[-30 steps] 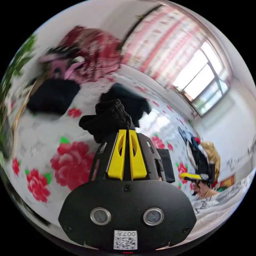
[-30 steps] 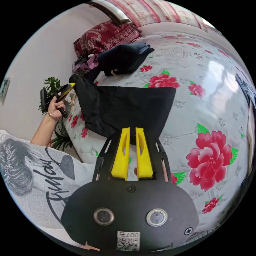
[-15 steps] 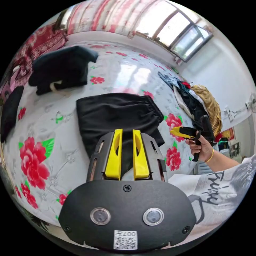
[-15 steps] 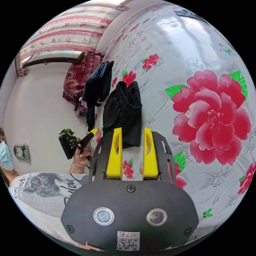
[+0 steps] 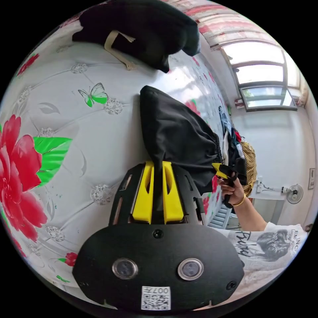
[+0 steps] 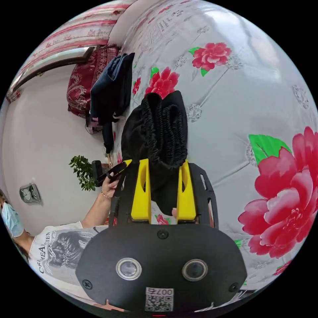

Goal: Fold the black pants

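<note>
Folded black pants lying on the flowered bed cover, directly ahead of the left gripper in the left gripper view. Yellow jaws nearly pressed together there, pinching a thin edge of the fabric at the near corner. Long axis running away from those jaws toward the far end, with the gathered elastic waistband off to the right side, near the right gripper held in a hand.

In the right gripper view, the same black pants seen end-on: ribbed waistband bunched in folds and pointing straight at the camera, length stretching away beyond it. Right gripper jaws spread wide, one on each side of the waistband; whether they press the cloth cannot be told. Left gripper off to the left of the jaws, at the far corner of the pants.

Beyond the pants, a dark folded garment lying on the cover, a red patterned pillow past it, and a potted plant by the wall.
</note>
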### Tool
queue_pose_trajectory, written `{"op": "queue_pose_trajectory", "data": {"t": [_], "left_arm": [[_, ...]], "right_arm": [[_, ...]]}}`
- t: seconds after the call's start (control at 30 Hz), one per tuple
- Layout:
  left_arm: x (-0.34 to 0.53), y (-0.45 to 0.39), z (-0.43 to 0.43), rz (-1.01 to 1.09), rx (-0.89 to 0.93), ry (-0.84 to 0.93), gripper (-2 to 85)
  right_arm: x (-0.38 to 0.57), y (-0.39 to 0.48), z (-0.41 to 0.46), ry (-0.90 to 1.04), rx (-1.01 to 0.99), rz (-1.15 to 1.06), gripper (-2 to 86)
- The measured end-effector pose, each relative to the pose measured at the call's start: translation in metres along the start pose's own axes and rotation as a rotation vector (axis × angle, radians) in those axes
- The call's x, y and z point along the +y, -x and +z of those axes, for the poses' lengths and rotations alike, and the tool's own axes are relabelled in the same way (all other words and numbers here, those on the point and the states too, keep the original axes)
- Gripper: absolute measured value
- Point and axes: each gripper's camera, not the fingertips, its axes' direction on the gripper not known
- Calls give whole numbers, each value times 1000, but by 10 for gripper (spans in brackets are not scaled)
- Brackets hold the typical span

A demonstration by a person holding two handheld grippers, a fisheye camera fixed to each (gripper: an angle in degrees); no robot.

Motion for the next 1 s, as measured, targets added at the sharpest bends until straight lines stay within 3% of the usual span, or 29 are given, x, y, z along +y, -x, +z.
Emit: {"op": "queue_pose_trajectory", "data": {"t": [0.1,0.37,0.53,0.7,0.87,0.93,1.0], "left_arm": [[-13,-21,-21,70,116,-53,29],[-118,-141,-174,403,122,-315,26],[-192,-155,-230,344,-24,-443,44],[-166,-114,-169,190,-371,-455,80],[-20,-82,12,276,-663,-160,71],[34,-80,65,294,-667,-44,63],[77,-86,103,319,-675,39,59]], "right_arm": [[-13,37,-20,-29,-86,-101,90],[-85,208,-75,-209,-258,-443,87],[-139,305,-65,-347,-264,-535,85],[-146,289,39,-257,24,-450,81],[-45,169,133,-30,352,-308,65],[7,122,129,-16,374,-206,61],[70,84,81,-130,451,-85,59]]}}
